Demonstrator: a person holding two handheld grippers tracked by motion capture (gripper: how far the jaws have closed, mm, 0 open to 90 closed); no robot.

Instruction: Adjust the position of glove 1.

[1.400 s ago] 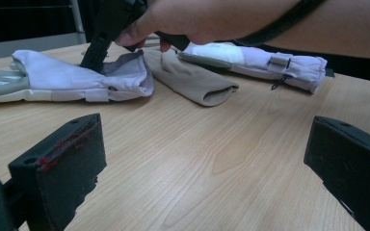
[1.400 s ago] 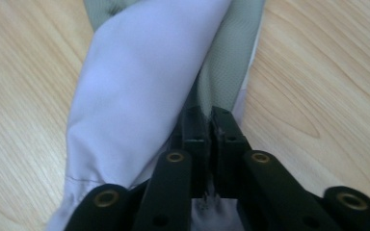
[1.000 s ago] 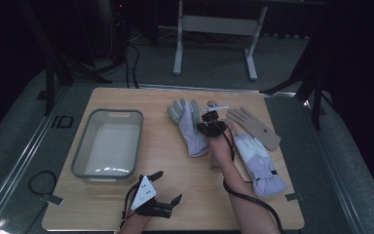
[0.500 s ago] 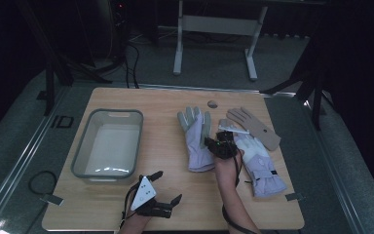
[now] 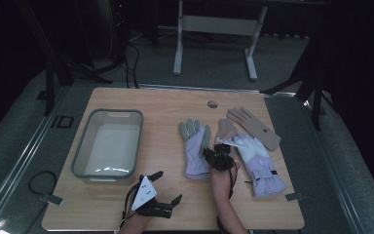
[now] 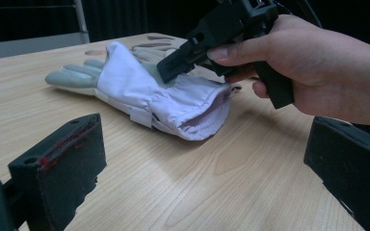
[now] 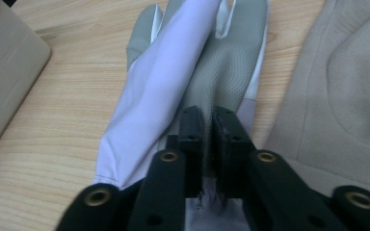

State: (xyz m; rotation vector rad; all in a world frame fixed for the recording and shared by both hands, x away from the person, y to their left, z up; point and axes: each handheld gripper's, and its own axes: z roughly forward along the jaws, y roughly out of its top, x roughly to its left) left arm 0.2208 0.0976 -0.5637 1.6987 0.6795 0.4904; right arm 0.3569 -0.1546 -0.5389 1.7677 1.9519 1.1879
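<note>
Four gloves on the bench: two lilac-and-grey, two tan. One lilac glove flat near the middle, cuff pinched in the right gripper, jaws pressed together on the fabric. Second lilac glove and both tan gloves to its right. One grey tub at left. Left gripper spread wide, holding nothing, near the front edge.

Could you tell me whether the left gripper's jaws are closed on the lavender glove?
No, the left gripper stands wide open over bare table, apart from the lavender glove.
</note>
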